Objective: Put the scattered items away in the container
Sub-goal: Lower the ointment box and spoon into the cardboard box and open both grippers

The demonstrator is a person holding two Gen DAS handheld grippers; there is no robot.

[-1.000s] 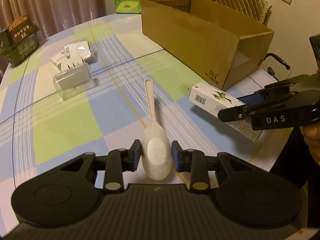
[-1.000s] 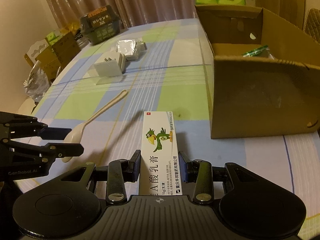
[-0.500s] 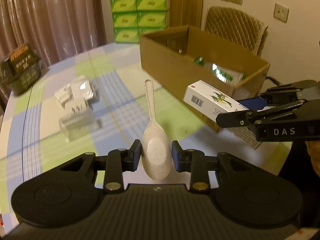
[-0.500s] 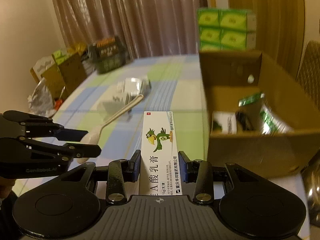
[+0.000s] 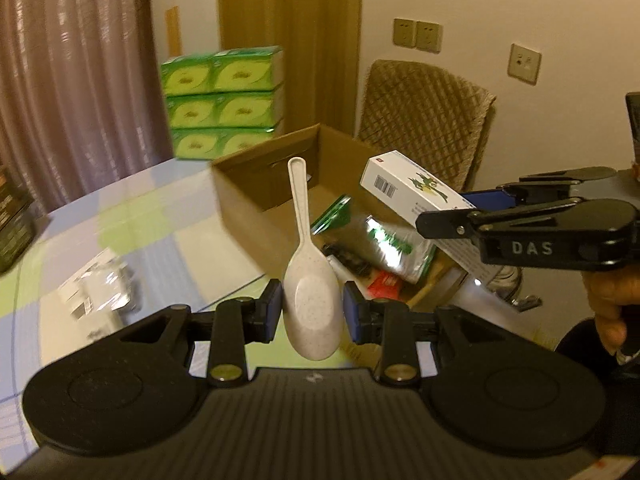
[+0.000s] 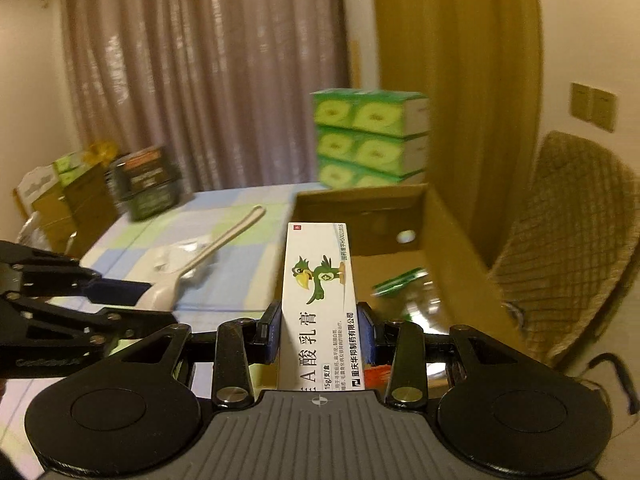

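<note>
In the left wrist view, the left gripper point(image 5: 313, 312) sits at lower centre, its blue-padded jaws nearly closed on the bowl of a speckled off-white plastic spoon point(image 5: 310, 288), handle pointing up the frame. Behind it, at centre, stands the open brown cardboard box point(image 5: 244, 204) on the checked blue-and-green tablecloth point(image 5: 132, 224), with green packets inside. At the right edge, the right gripper point(image 5: 444, 226) clamps a white rectangular ointment carton with a green bird print point(image 5: 412, 188) before the box. The right wrist view shows the carton at centre, pinched tightly between the jaws.
</note>
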